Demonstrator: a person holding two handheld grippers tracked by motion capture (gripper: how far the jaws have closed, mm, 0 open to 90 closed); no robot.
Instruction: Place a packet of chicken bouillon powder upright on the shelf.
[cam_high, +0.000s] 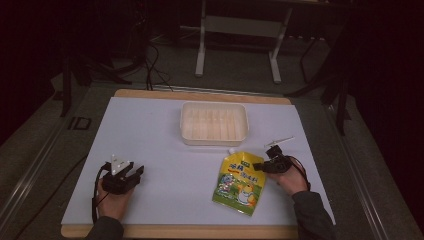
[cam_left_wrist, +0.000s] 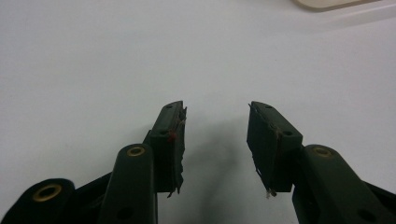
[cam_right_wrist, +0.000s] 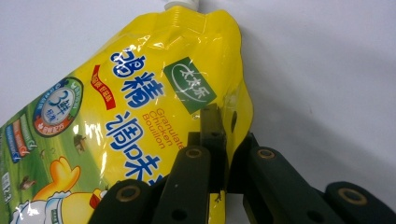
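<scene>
Yellow bouillon pouch (cam_high: 239, 183) edge pinched by right gripper (cam_right_wrist: 223, 140), flat on white table (cam_high: 150, 145); left gripper (cam_left_wrist: 215, 140) jaws apart, empty.

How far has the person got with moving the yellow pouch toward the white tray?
Done: the right gripper has closed its fingers on the edge of the yellow pouch. In hand: the pouch lies flat on the table. Left: likely lifting it into the white tray, which looks empty. The left gripper rests open.

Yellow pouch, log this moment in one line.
right tool shut on yellow pouch edge | left tool open, idle | white tray empty
</scene>
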